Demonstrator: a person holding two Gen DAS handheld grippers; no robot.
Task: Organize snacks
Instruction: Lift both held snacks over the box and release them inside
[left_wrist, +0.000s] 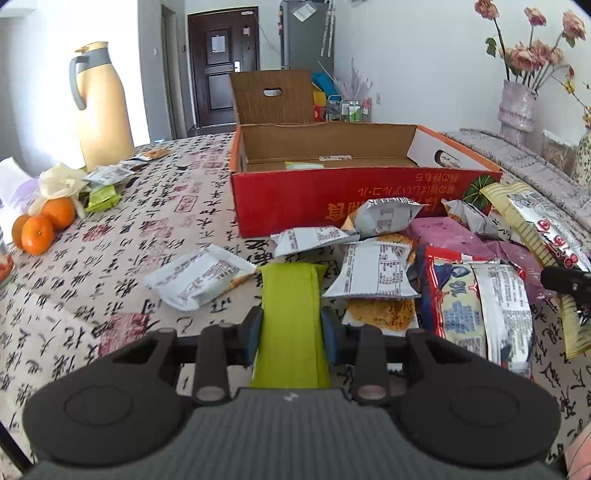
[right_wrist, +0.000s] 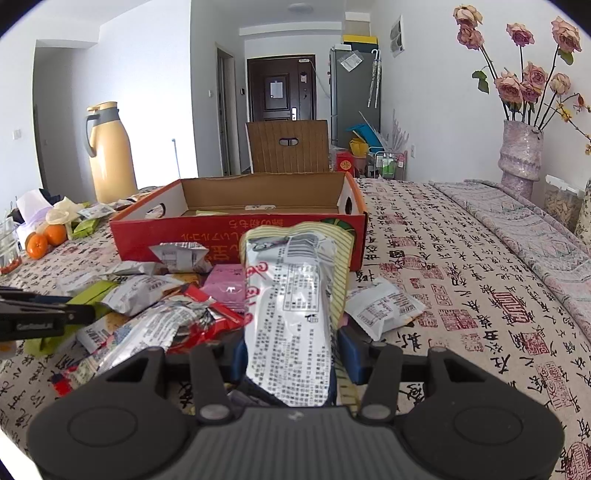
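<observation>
Cardboard box (left_wrist: 343, 206) sits mid-table on the tablecloth (left_wrist: 110, 266), its flap (left_wrist: 273, 98) standing up at the far side. In the box, near its front wall: a flat packet (left_wrist: 303, 165). Snack pile (left_wrist: 424, 258) lies in front of the box, toward its right end in left wrist view. One small packet (left_wrist: 199, 277) lies apart, left of pile. Another small packet (right_wrist: 384, 306) lies right of pile in right wrist view. Thermos jug (left_wrist: 101, 107) stands far left, behind a few more packets (left_wrist: 107, 184). Oranges (left_wrist: 40, 225) sit at left edge, nearer than the jug. Vase w/ flowers (left_wrist: 517, 107) stands far right. Door (left_wrist: 223, 70) & fridge (left_wrist: 306, 33) are behind the table.
</observation>
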